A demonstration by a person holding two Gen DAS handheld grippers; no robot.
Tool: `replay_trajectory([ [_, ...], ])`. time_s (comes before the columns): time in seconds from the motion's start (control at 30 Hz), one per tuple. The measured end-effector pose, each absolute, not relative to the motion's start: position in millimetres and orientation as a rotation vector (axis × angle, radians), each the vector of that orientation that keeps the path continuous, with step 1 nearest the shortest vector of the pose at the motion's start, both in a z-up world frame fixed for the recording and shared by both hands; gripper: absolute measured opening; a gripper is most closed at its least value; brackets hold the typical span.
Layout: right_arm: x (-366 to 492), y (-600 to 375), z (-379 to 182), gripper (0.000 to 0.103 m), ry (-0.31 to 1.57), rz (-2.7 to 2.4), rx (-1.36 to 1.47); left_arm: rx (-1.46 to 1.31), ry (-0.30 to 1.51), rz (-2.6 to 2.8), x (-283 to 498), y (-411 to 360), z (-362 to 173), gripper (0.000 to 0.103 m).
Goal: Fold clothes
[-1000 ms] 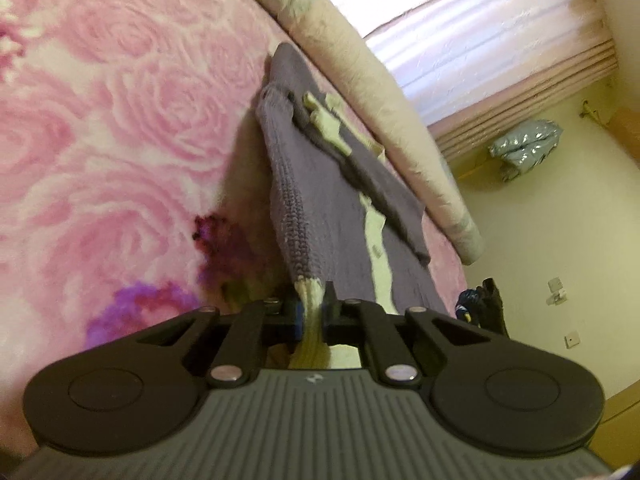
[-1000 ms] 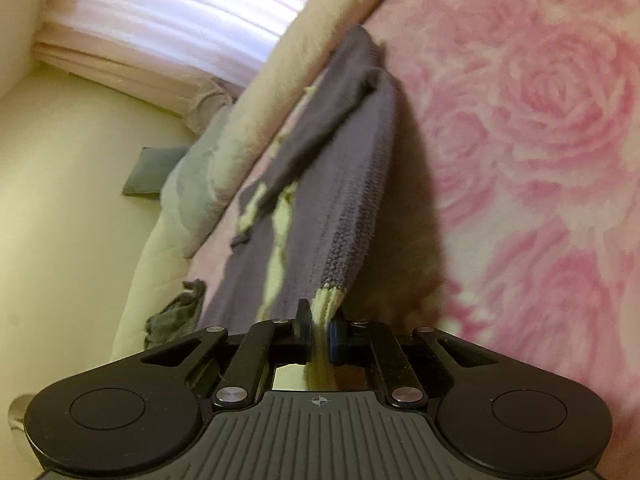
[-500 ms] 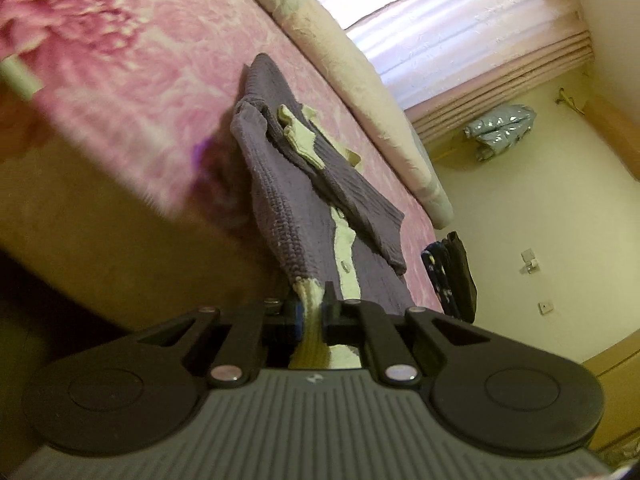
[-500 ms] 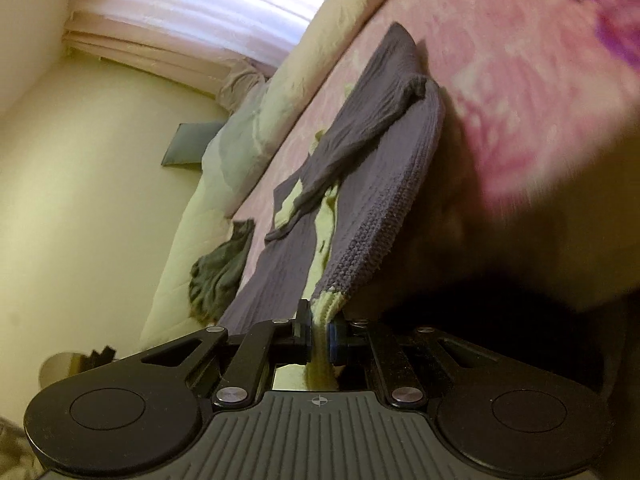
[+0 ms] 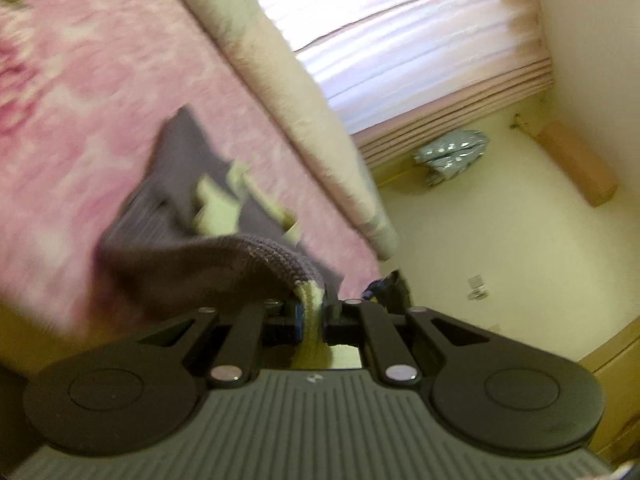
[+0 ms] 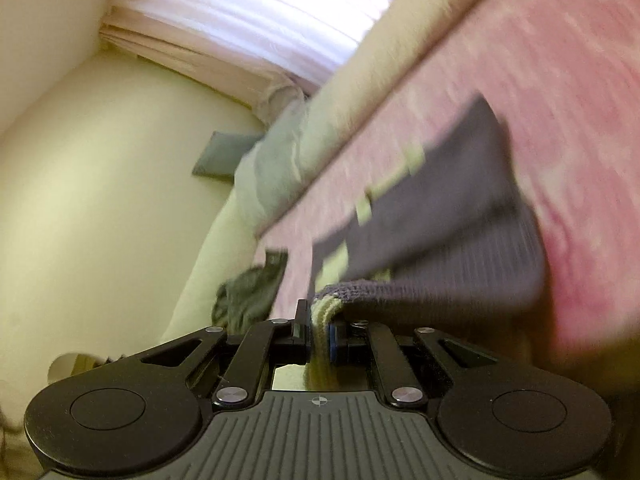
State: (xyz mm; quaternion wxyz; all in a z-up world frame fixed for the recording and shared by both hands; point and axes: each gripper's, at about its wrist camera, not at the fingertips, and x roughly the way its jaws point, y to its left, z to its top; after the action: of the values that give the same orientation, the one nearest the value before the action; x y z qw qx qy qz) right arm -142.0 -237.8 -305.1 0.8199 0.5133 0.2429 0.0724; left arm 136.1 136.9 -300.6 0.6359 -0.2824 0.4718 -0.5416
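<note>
A purple knitted sweater (image 5: pixel 176 208) with cream trim lies stretched across the pink rose-patterned bed (image 5: pixel 80 80). My left gripper (image 5: pixel 312 314) is shut on the cream ribbed hem at one corner, and the purple knit curls over just ahead of it. In the right wrist view the same sweater (image 6: pixel 452 208) runs away over the bed (image 6: pixel 568 92). There my right gripper (image 6: pixel 320 334) is shut on the hem's other corner. Both views are blurred by motion.
A long cream bolster (image 5: pixel 280 92) lines the bed's far side under a pale curtain (image 5: pixel 400 32). Dark clothes (image 6: pixel 248 292) lie near the bed's edge. A silver bag (image 5: pixel 452 154) sits on the cream floor. A grey cushion (image 6: pixel 220 156) lies on the floor.
Both grippers, still holding the hem, have lifted and swung forward over the bed. The sweater's near part now bends and folds over toward its far part instead of hanging taut.
</note>
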Motion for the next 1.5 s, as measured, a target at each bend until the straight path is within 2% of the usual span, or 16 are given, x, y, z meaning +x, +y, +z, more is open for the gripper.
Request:
replay_trajectory([
  [0.1, -87, -266, -303, 0.006, 0.495, 0.091, 1.113, -0.688, 1.1, -1.195, 184, 87, -309, 0.012],
  [0.17, -50, -285, -305, 0.006, 0.485, 0.039, 1.136, -0.752, 1.168, -1.13, 220, 52, -332, 0.019],
  [0.2, -28, -295, -321, 0.02, 0.5, -0.021, 1.186, -0.786, 1.205, -1.066, 237, 38, -347, 0.02],
  [0.23, -9, -303, -336, 0.038, 0.514, -0.082, 1.227, -0.809, 1.239, -1.005, 252, 25, -360, 0.02],
  [0.3, 10, -313, -358, 0.057, 0.527, -0.205, 1.242, -0.8, 1.27, -0.937, 267, 12, -376, 0.02],
  [0.4, 8, -320, -368, 0.057, 0.511, -0.172, 1.192, -0.765, 1.238, -0.963, 277, 11, -379, 0.035],
  [0.57, 2, -314, -347, 0.057, 0.51, -0.124, 0.835, -0.561, 1.052, -1.063, 286, 21, -353, 0.037],
  [0.87, 44, -281, -351, 0.056, 0.648, -0.069, 0.354, 0.087, 0.844, -1.235, 247, -44, -349, 0.037],
  [0.9, 52, -277, -356, 0.054, 0.664, -0.068, 0.327, 0.138, 0.829, -1.24, 244, -48, -352, 0.035],
  [0.93, 59, -273, -361, 0.038, 0.677, -0.066, 0.309, 0.188, 0.813, -1.245, 242, -53, -355, 0.032],
  [1.0, 66, -269, -371, 0.021, 0.697, -0.057, 0.287, 0.267, 0.784, -1.27, 236, -59, -361, 0.011],
  [1.03, 68, -271, -374, 0.009, 0.689, -0.053, 0.281, 0.263, 0.765, -1.28, 233, -57, -360, 0.01],
  [1.17, 54, -292, -366, 0.007, 0.561, -0.035, 0.435, -0.006, 0.741, -1.288, 248, -33, -350, 0.009],
  [1.27, 51, -319, -370, 0.006, 0.519, -0.1, 0.62, -0.205, 0.841, -1.207, 272, -25, -362, 0.009],
  [1.37, 65, -318, -380, 0.006, 0.58, -0.168, 0.597, -0.208, 0.889, -1.154, 277, -34, -374, 0.009],
  [1.5, 71, -317, -375, 0.006, 0.534, -0.179, 0.584, -0.212, 0.821, -1.134, 276, -36, -370, 0.01],
])
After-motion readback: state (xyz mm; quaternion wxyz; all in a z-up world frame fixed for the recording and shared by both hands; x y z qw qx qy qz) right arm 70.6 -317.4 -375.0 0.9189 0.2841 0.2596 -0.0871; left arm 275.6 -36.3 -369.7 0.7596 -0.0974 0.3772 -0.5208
